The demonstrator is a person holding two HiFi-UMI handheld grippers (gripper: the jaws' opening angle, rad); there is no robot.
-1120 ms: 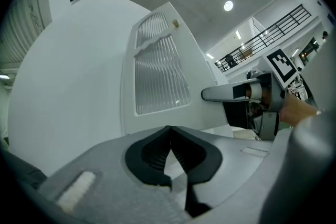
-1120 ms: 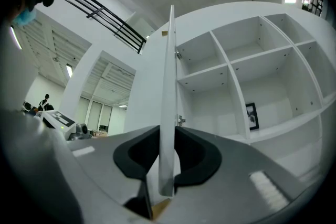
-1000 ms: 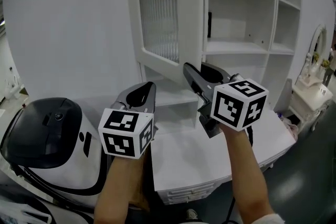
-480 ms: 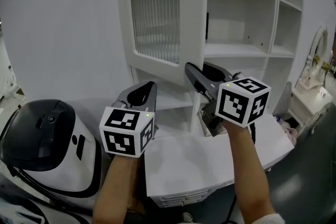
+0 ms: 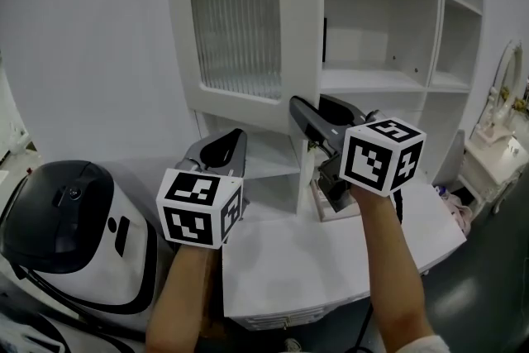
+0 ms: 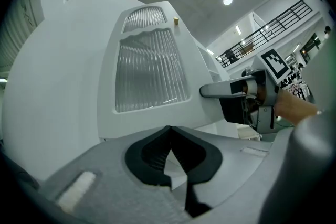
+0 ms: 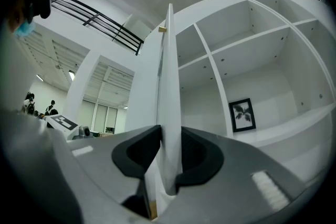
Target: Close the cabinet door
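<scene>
Cabinet door (image 5: 248, 21) more face-on than before, long axis vertical.

grippers: two are counted, the left gripper (image 6: 170, 132) and the right gripper (image 7: 167, 136)
cabinet door (image 5: 238, 29): one is counted
framed picture (image 7: 242, 115): one is counted
desk (image 5: 306, 254): one is counted

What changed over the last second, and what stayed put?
The cabinet door swung toward the shelves, showing more of its face, carried by the right gripper, whose jaws have just been opening slightly around its edge. The left gripper stayed shut and empty.
</scene>
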